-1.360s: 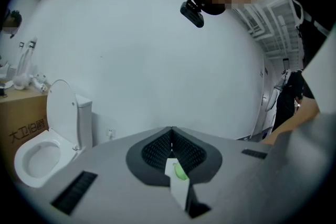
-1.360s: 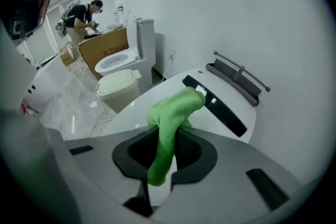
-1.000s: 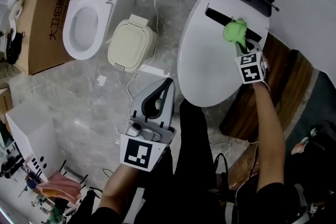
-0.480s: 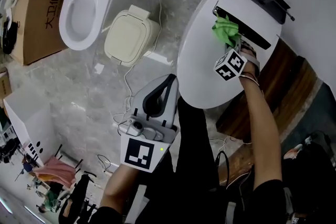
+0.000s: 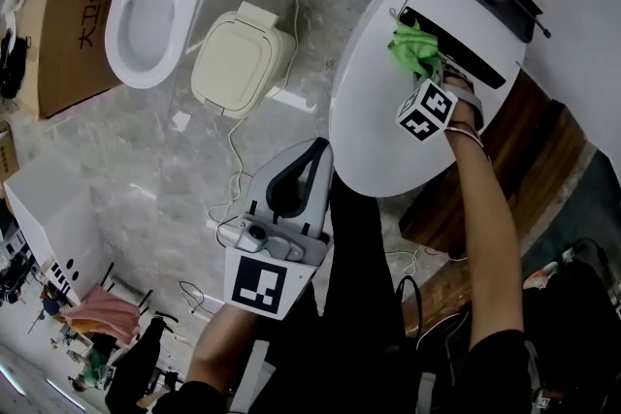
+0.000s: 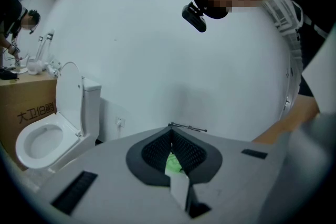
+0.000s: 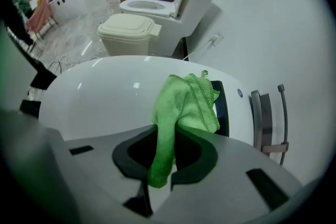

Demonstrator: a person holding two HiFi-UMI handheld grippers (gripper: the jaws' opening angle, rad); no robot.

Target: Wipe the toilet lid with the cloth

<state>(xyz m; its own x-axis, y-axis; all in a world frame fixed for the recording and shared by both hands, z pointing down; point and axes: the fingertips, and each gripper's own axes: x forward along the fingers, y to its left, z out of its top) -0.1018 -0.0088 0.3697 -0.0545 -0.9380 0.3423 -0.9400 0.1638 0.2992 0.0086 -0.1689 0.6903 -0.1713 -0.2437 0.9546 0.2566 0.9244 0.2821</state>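
Note:
The white oval toilet lid (image 5: 378, 121) lies at the right of the head view. A green cloth (image 5: 413, 47) rests on its back part, against the black slot (image 5: 471, 63) by the hinge. My right gripper (image 5: 435, 73) is shut on the cloth and presses it to the lid. In the right gripper view the cloth (image 7: 186, 105) hangs folded out of the jaws over the lid (image 7: 100, 97). My left gripper (image 5: 311, 152) hovers over the floor in front of the lid, shut and holding nothing. The left gripper view shows its jaw tips meeting.
A second toilet (image 5: 144, 10) with its seat up stands at the far left beside a cardboard box (image 5: 44, 24). A cream square bin (image 5: 241, 63) sits between the toilets. Cables trail over the marble floor (image 5: 175, 179). A wooden board (image 5: 529, 160) lies right of the lid.
My right gripper has slid the cloth a little leftward along the lid's back edge. The left gripper has stayed where it was.

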